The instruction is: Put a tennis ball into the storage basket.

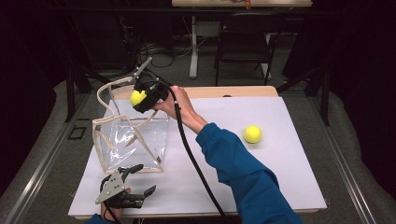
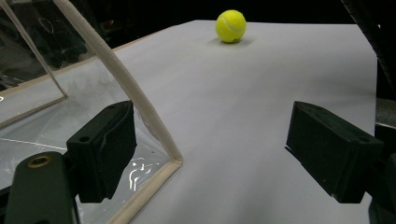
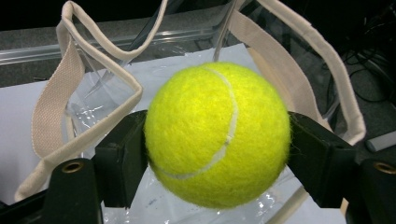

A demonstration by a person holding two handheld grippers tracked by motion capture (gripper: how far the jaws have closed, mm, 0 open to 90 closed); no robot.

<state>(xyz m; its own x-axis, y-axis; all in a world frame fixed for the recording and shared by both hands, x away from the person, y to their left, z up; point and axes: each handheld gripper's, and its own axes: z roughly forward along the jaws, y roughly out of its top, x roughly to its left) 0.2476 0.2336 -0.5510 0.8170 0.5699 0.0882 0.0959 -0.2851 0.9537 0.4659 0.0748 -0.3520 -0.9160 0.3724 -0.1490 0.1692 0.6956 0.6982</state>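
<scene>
So the right gripper [image 1: 141, 99] has a tennis ball [image 3: 217, 134] clamped — right above the clear bag's [image 1: 135, 140] open top; left gripper [image 1: 135, 179] sits open, empty.

White surface [image 1: 289, 177] spread wide, a strip of its wooden edge [image 1: 233, 91] showing along the far side. Behind it, a dark folding chair [image 1: 245, 42] stands on the grey floor [image 1: 42, 140]. Just left of the chair, the pale leg [image 1: 193, 46] of a far table [image 1: 210, 3]. Cables [image 1: 161, 53] lie tangled by that leg. Left of the surface, a black tape square [image 1: 76, 133] marks the floor.
</scene>
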